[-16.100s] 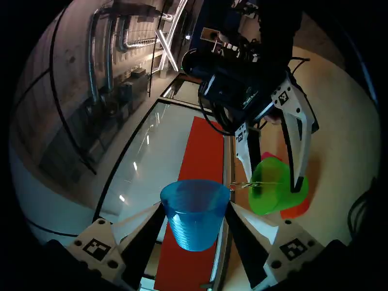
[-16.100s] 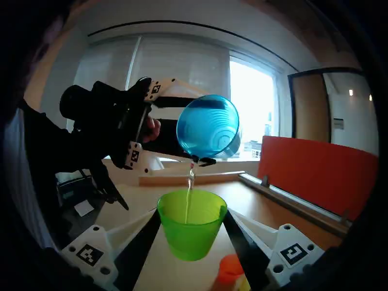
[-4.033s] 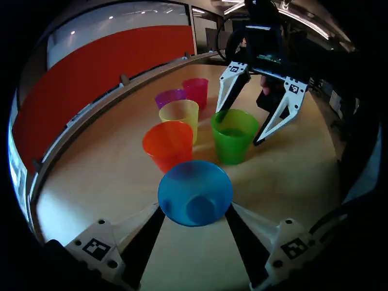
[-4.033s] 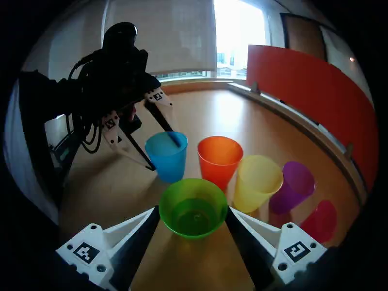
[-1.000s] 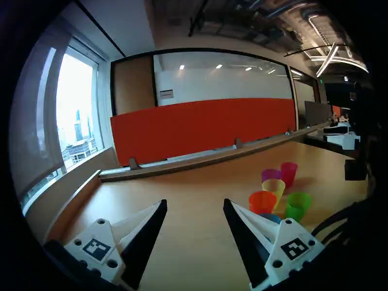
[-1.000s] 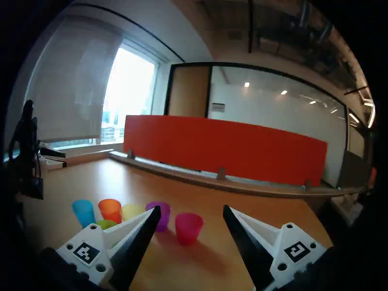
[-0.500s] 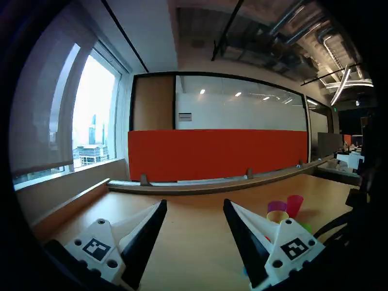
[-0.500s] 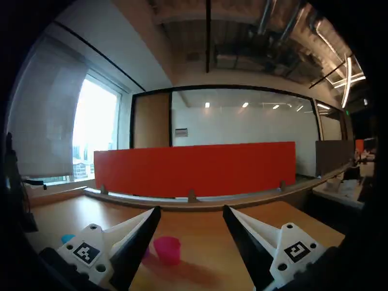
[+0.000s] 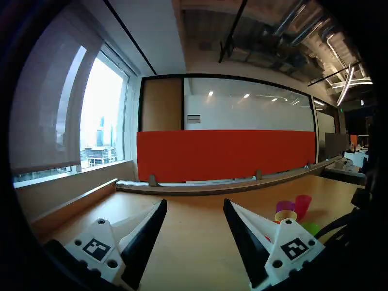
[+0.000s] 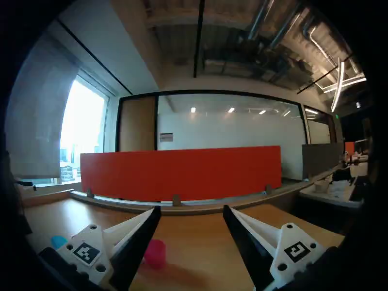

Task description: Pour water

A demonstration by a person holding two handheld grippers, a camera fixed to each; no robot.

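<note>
Looking along the left hand-held gripper (image 9: 194, 203), we see its two white fingers spread apart, with nothing held and bare wood of the counter (image 9: 194, 252) between them. Open surface runs ahead to a raised rail at the counter's far edge, where a red partition (image 9: 225, 154) stands. A ledge under a bright window (image 9: 99, 128) bounds the left side.

The cups stand clustered at the right, just past the right finger. A purple cup (image 9: 285, 205) and a pink cup (image 9: 303, 204) are farthest, a yellow cup (image 9: 285, 215) is nearer, and a green cup (image 9: 310, 227) is to its right. We cannot tell whether any of them holds water.

Looking along the right hand-held gripper (image 10: 191, 211), we see its fingers likewise spread, pinching nothing, with open counter ahead up to the partition. In this view the pink cup (image 10: 155, 253) stands low, just beside the left finger. The rim of a blue cup (image 10: 59, 241) peeks out at the far left behind that finger. Another desk (image 10: 334, 189) with small objects lies at the far right.

Each finger carries a square black-and-white marker (image 9: 95, 249), which is a pattern and not letters. A small sign (image 9: 193, 119) hangs on the wall above the partition, too small to read.
</note>
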